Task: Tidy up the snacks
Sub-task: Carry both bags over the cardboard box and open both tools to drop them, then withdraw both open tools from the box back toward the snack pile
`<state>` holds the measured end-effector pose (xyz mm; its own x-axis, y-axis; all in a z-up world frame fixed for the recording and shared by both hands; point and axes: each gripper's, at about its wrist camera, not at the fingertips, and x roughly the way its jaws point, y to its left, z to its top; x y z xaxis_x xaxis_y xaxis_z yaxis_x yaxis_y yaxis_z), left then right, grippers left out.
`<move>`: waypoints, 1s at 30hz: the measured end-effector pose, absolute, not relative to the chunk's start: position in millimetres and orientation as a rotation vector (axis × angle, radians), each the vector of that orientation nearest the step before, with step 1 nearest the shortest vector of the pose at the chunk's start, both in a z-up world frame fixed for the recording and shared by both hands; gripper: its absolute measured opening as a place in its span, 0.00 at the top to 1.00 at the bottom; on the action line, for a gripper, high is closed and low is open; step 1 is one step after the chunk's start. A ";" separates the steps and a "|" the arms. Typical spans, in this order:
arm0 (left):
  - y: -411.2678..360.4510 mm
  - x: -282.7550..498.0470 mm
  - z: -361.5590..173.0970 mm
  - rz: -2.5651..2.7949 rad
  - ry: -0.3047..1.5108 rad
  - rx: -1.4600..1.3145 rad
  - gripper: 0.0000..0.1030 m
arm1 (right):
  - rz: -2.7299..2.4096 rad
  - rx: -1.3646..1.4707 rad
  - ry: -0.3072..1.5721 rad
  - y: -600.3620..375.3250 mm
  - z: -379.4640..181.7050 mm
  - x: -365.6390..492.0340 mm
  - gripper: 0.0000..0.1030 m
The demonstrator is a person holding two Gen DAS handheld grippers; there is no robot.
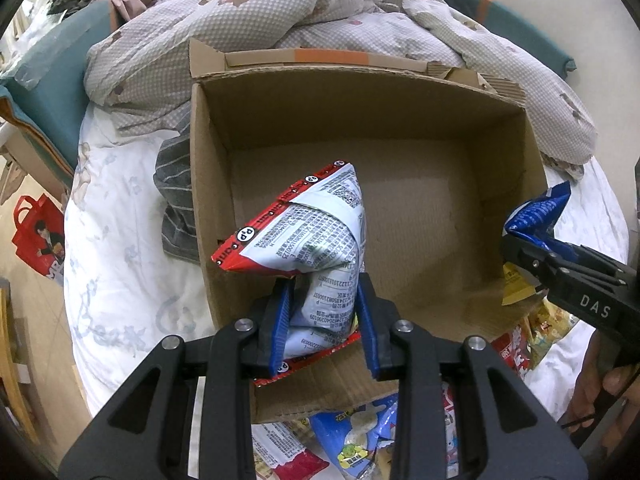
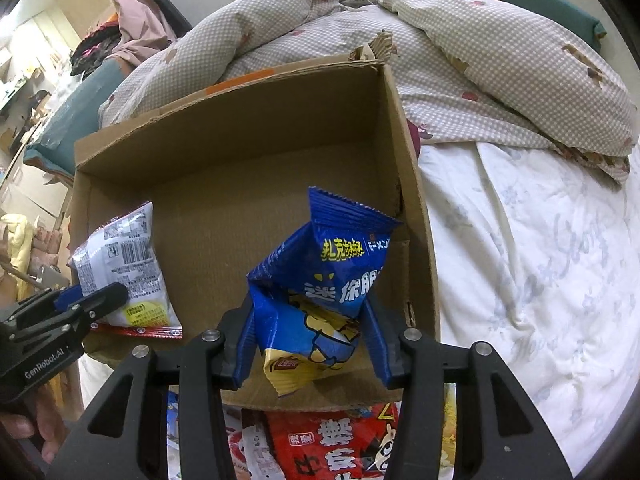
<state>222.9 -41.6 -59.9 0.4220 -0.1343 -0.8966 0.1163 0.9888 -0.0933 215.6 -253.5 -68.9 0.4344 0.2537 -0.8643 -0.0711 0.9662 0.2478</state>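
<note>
An open cardboard box [image 1: 400,120] stands on the bed; it also shows in the right wrist view [image 2: 240,128]. My left gripper [image 1: 324,316] is shut on a red and white snack bag [image 1: 312,228] and holds it over the box's near left corner. That bag and gripper [image 2: 96,300] also show in the right wrist view, the bag [image 2: 124,264] at the left. My right gripper [image 2: 308,344] is shut on a blue and yellow snack bag [image 2: 332,276] over the box's near right side. That gripper [image 1: 516,252] and its bag [image 1: 540,212] also show at the right of the left wrist view.
Several loose snack bags [image 2: 344,444] lie on the white sheet [image 2: 540,280] in front of the box, also in the left wrist view [image 1: 360,428]. A rumpled checked quilt [image 1: 320,12] lies behind the box. A grey striped cloth [image 1: 176,200] sits at its left.
</note>
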 end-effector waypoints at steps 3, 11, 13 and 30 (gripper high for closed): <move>-41.8 222.8 -59.2 -0.156 1.125 -0.015 0.73 | 0.217 0.206 1.106 -253.7 -68.6 217.0 0.49; -42.8 218.6 -54.9 -0.137 1.107 -0.007 0.41 | 0.270 0.299 1.043 -257.7 -58.1 218.0 0.13; -44.6 215.2 -50.5 -0.131 1.075 0.003 0.25 | 0.266 0.302 1.037 -259.0 -56.3 219.0 0.13; -40.6 198.5 -24.7 -0.102 0.961 -0.011 0.24 | 0.254 0.300 1.013 -260.1 -44.2 213.1 0.13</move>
